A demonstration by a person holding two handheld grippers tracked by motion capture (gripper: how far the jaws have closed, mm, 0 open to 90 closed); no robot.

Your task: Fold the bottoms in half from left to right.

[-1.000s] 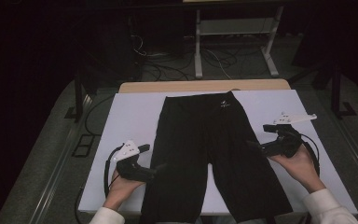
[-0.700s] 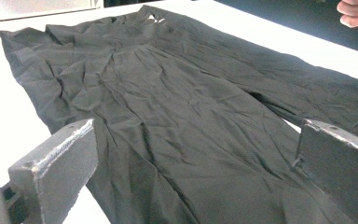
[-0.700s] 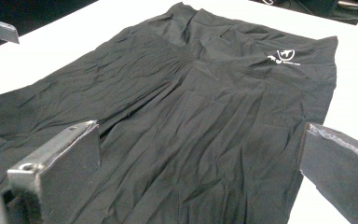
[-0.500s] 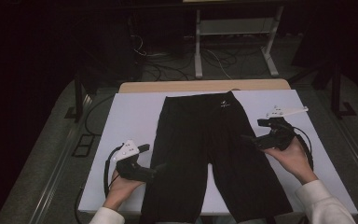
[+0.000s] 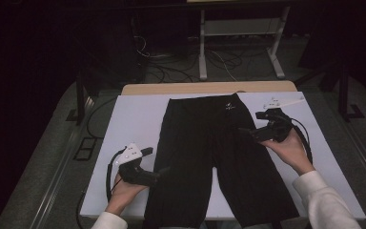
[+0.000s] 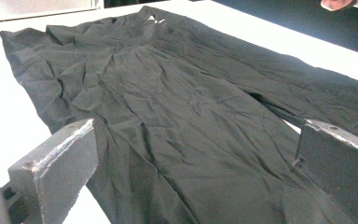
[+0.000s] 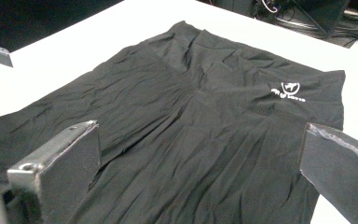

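Note:
Black shorts (image 5: 209,152) lie flat on the white table (image 5: 133,119), waistband at the far side, legs toward the person. A small white logo (image 5: 229,108) (image 7: 288,91) marks the waistband. My left gripper (image 5: 158,172) rests at the outer edge of the left leg (image 6: 177,135), jaws wide open with cloth between them but not pinched. My right gripper (image 5: 248,132) hovers over the right side of the shorts (image 7: 191,121) near the hip, open with nothing held.
A white tag or paper piece (image 5: 282,101) lies on the table beyond the right gripper. A wooden table edge (image 5: 209,88) runs behind the white surface. Cables and a metal stand (image 5: 205,52) are on the dark floor beyond.
The right gripper has moved away from the person and slightly inward, from beside the right leg up toward the hip. The left gripper has stayed in place.

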